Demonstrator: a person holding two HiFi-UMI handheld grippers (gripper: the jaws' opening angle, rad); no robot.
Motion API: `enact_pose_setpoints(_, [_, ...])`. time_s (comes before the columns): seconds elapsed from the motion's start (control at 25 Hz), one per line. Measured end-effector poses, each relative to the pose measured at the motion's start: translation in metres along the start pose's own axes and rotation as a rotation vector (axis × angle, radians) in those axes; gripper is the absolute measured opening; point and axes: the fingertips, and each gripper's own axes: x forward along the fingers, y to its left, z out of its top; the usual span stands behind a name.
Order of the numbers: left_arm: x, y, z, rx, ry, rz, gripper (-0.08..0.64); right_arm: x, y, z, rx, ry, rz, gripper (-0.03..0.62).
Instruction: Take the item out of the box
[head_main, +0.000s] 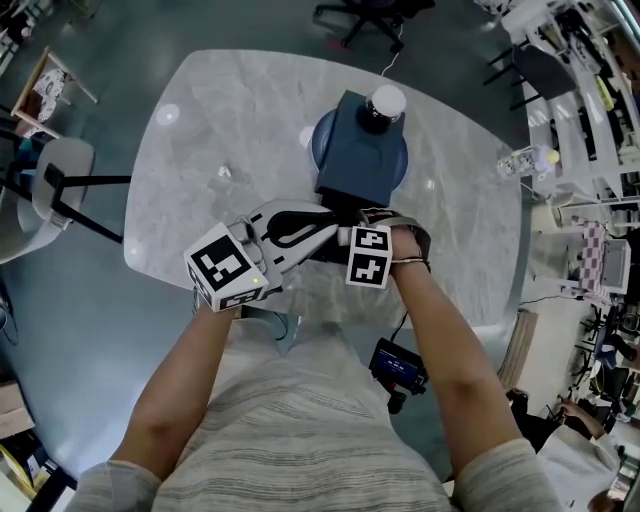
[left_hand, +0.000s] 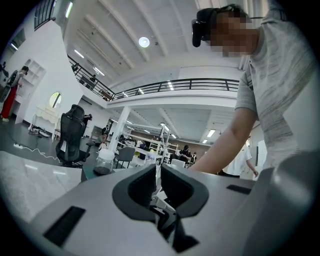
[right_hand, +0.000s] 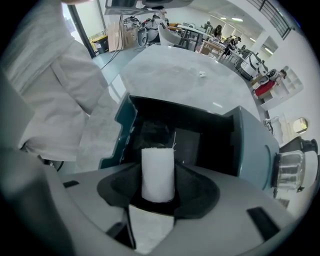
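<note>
one white roll (right_hand: 158, 176) gripped in right claw (right_hand: 158, 167), above open teal box (right_hand: 251, 145)

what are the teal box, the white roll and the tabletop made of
The teal box: probably stiff card or plastic; matt teal walls, thin straight edges, dark lining. The white roll: likely cloth or paper; matt, soft-looking, loose thread at its far end. The tabletop: marble or a marble-look laminate; grey veining, glossy spots of reflected light.

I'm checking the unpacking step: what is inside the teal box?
A white roll sits in the open teal box, held between the right gripper's jaws. Behind it the interior is dark; the box floor under the roll and gripper is covered.
</note>
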Motion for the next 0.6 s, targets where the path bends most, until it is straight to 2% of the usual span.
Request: enact_pose_setpoints(0.6, [0.0004, 0.0012, 0.0025, 0.003, 0.002, -0.013, 0.022, -0.0013, 0.0008, 0.0006, 0.026, 0.002, 0.031, 0.210])
